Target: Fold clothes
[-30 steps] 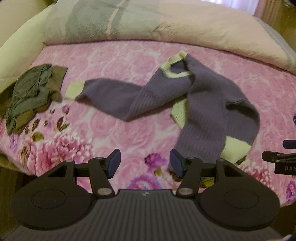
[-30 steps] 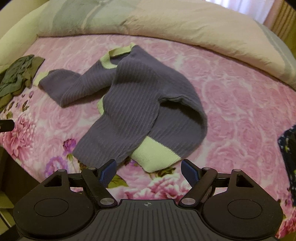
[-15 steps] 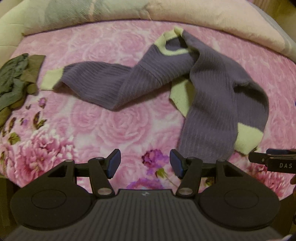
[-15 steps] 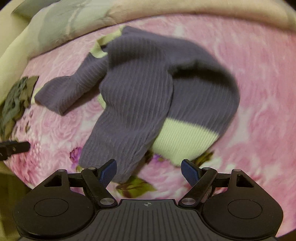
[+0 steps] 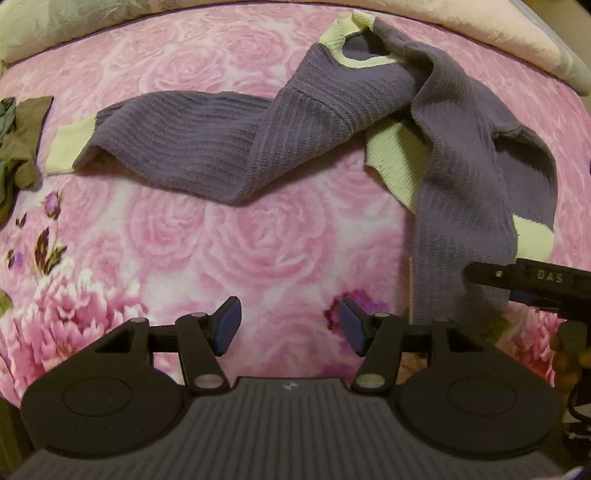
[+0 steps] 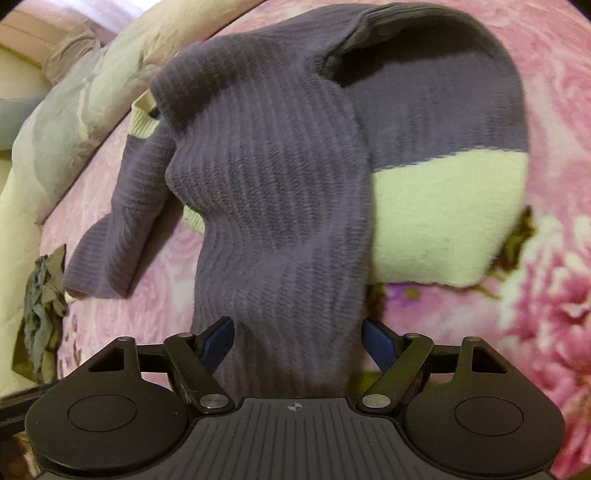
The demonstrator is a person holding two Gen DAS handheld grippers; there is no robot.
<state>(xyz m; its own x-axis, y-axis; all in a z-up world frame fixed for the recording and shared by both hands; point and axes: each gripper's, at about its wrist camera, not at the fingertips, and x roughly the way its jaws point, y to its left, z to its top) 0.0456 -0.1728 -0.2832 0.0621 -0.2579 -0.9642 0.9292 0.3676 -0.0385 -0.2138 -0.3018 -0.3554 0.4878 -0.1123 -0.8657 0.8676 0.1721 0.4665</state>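
Watching the purple sweater (image 5: 295, 147) on the pink floral bed (image 5: 229, 251), I see it lying twisted and unflat; one sleeve runs out leftward to its pale green cuff (image 5: 68, 147), the collar (image 5: 354, 48) sits near the far quilt (image 5: 480, 26), and the body is bunched over on the right. My right gripper (image 6: 297, 343) has its jaws spread with a fold of the ribbed knit lying between them; my left gripper (image 5: 290, 325) hovers with jaws spread over bare bedding, holding nothing. The risk, as I judge it: closing the right jaws here may catch several layers at once, since the cloth is doubled there, and a lift would drag the whole bundle rather than one edge; the thick knit could also slip from the pads. The crossed sleeve may tangle further if I pull sideways. An olive garment (image 5: 18, 147) lies at the left edge, well apart.
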